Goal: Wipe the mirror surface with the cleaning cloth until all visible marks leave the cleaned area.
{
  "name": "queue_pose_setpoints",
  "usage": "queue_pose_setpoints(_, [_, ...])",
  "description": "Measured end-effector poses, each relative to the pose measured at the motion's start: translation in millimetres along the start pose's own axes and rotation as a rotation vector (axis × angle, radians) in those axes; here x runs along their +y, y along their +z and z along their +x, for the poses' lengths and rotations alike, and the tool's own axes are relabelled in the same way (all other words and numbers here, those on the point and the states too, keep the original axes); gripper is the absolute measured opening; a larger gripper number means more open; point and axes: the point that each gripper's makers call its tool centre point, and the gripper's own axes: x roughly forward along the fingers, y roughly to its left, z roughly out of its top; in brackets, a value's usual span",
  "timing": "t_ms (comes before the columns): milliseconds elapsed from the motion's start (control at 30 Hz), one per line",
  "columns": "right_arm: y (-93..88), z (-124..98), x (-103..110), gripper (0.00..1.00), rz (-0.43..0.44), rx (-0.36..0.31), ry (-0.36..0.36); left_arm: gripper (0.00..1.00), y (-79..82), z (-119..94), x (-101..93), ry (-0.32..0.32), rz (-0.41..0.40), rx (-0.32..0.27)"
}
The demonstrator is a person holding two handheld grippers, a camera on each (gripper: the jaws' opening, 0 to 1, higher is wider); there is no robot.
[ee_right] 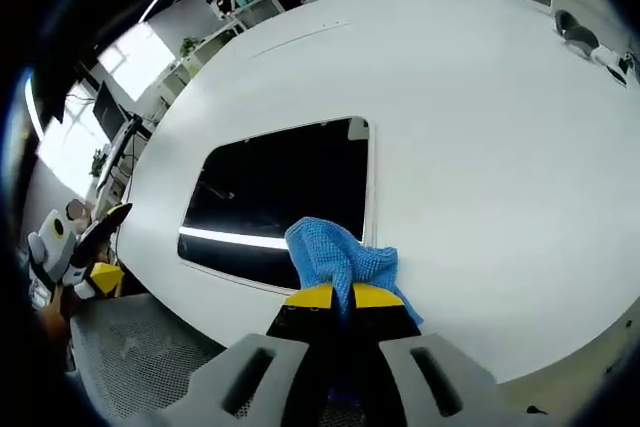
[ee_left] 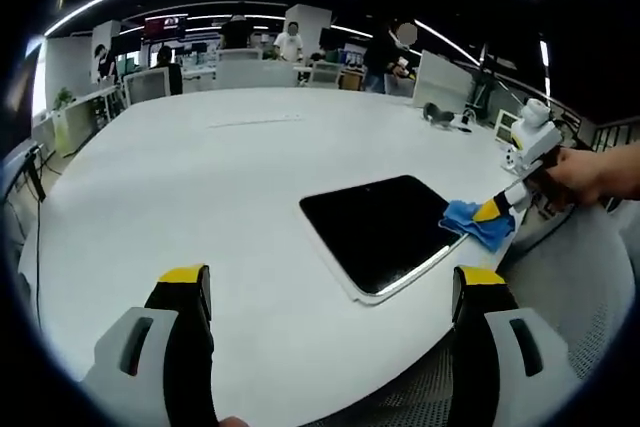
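A dark rectangular mirror [ee_left: 385,227] with a pale frame lies flat on the white table [ee_left: 200,177], near its front edge. In the left gripper view my left gripper [ee_left: 330,292] stands open above the table edge, nothing between its yellow-tipped fingers. The right gripper [ee_left: 495,212] comes in from the right, held by a hand, pressing a blue cloth [ee_left: 475,222] onto the mirror's right edge. In the right gripper view my right gripper [ee_right: 342,297] is shut on the blue cloth [ee_right: 335,252], which rests on the mirror [ee_right: 280,192] at its near corner. The left gripper [ee_right: 95,247] shows at far left.
Small devices and cables [ee_left: 445,115] lie on the far right of the table. A white robot-like stand [ee_left: 530,137] sits at the right. People stand among desks [ee_left: 290,42] in the background. A mesh chair seat [ee_right: 130,347] sits below the table edge.
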Motion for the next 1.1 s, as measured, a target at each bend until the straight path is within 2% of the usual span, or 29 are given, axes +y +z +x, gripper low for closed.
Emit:
queue_pose_setpoints(267, [-0.9, -1.6, -8.4, 0.00, 0.033, -0.002, -0.014, 0.99, -3.5, -0.5, -0.2, -0.001, 0.004, 0.015])
queue_pose_setpoints(667, [0.9, 0.1, -7.3, 0.00, 0.051, -0.003, -0.022, 0.99, -3.0, 0.7, -0.3, -0.002, 0.020, 0.022])
queue_pose_setpoints(1100, [18.4, 9.0, -10.4, 0.00, 0.026, -0.007, -0.045, 0.99, -3.7, 1.2, 1.4, 0.003, 0.028, 0.030])
